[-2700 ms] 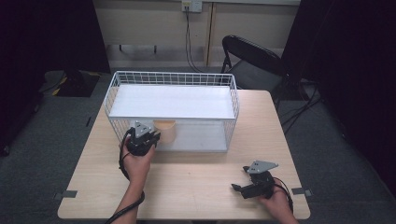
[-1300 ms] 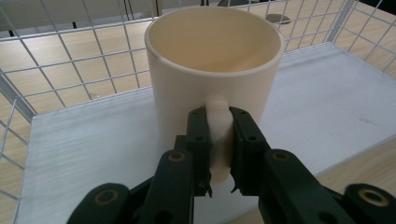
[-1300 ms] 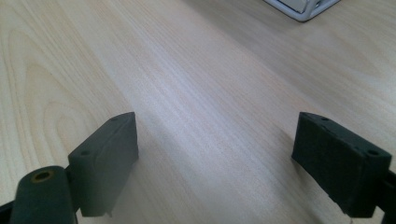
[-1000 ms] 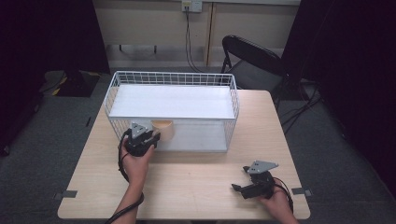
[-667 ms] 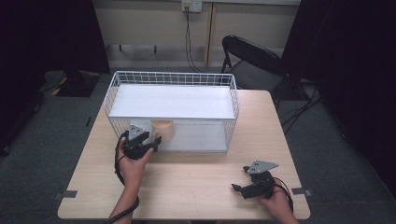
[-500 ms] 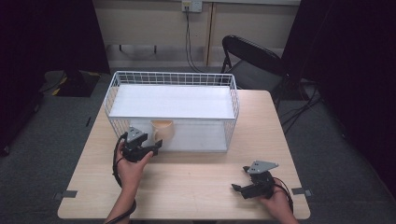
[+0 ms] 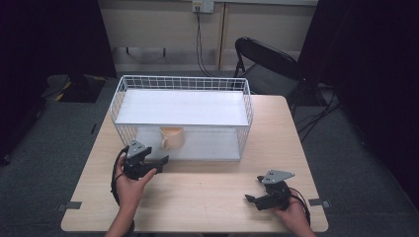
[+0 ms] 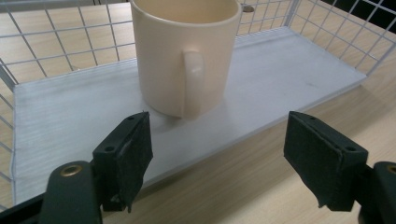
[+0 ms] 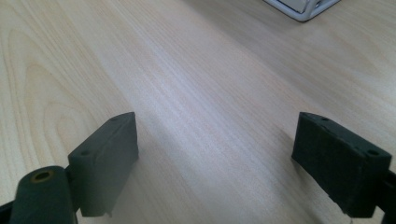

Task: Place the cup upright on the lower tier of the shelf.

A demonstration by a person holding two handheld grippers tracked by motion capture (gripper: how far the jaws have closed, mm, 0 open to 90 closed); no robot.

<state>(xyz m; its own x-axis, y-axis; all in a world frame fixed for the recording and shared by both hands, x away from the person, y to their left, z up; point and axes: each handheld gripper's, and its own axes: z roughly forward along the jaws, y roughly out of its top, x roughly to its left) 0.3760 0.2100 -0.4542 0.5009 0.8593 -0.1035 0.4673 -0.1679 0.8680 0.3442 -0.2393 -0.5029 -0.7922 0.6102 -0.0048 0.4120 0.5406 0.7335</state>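
A cream mug [image 7: 171,137] stands upright on the white floor board [image 8: 280,70] of a white wire rack [image 7: 247,106], its handle [image 8: 194,74] turned toward me. My left gripper [image 7: 159,164] hovers just in front of the rack's open side, a short way back from the mug [image 8: 187,56]. Its jaws have just been opening and nothing is between them; in the left gripper view the gripper [image 8: 219,128] stands wide. My right gripper [image 7: 253,190] rests low over the table's front right, open [image 9: 215,130] over bare wood.
The rack has a white top panel [image 7: 183,106] above the mug and wire walls [image 8: 70,28] at the sides and back. A black folding chair [image 7: 269,61] stands beyond the table's far right corner. The wooden table [image 7: 207,197] lies between the two grippers.
The left gripper let go of the mug, opened its jaws and drew back toward the table's front. The mug stayed on the rack's floor. The right gripper has not moved.
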